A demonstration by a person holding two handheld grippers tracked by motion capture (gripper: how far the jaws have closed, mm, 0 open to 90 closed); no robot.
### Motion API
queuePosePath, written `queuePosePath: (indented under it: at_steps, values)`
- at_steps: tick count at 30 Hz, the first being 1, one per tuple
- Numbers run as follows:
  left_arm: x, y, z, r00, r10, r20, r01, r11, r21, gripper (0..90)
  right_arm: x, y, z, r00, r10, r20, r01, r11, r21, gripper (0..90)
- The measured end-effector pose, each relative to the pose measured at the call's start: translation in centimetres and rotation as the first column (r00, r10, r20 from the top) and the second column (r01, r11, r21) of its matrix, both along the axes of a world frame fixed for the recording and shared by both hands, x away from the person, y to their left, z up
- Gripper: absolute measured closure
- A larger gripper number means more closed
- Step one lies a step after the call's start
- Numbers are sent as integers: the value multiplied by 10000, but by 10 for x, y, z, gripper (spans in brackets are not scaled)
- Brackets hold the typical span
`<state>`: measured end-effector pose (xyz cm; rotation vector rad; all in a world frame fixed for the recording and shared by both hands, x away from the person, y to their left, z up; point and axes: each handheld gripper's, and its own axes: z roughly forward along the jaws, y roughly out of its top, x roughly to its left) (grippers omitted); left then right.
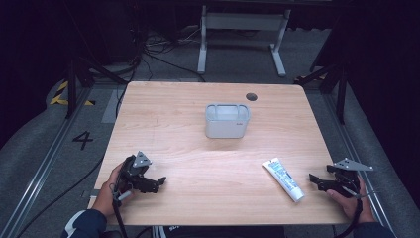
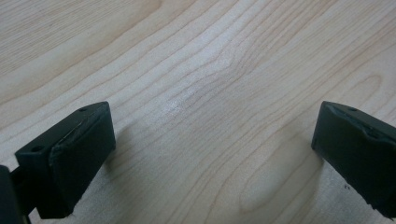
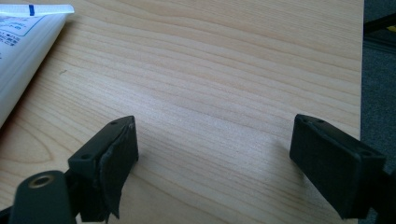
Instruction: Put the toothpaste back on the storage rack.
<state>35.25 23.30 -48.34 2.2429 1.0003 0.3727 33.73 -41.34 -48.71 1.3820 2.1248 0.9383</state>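
A white toothpaste tube (image 1: 283, 179) with blue print lies flat at the table's front right; its crimped end (image 3: 18, 28) shows at the upper left of the right gripper view. A pale grey open-top bin (image 1: 227, 120) stands upright at the table's middle. My right gripper (image 1: 317, 181) rests near the front right corner, just right of the tube, open with bare wood between its jaws (image 3: 212, 154). Over at the front left my left gripper (image 1: 157, 183) lies low on the wood, open and holding nothing (image 2: 212, 154).
The wooden table (image 1: 173, 104) has a dark round grommet (image 1: 251, 96) near its back edge. Its right edge (image 3: 362, 70) runs close beside my right gripper. Beyond the table are grey carpet, cables, a floor rail and a white desk frame (image 1: 242, 29).
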Motion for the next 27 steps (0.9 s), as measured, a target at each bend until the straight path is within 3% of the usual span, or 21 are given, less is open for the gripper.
queuePosePath:
  at_steps: [18, 21, 27]
  values:
    - [0, 2, 0, 9995, -323, -70, 322, 9994, -82, 3, -1, 1, 2, 9999, 130, -45, -131, 9997, -183, 159]
    - [-1, 5, 0, 9986, -531, -19, 530, 9986, -66, 2, 0, 2, 5, 9989, 445, -170, -452, 9979, -473, 187]
    - [0, 7, 0, 9990, -452, -36, 452, 9989, -84, 2, 0, 3, 15, 9986, 523, -95, -526, 9979, -375, 206]
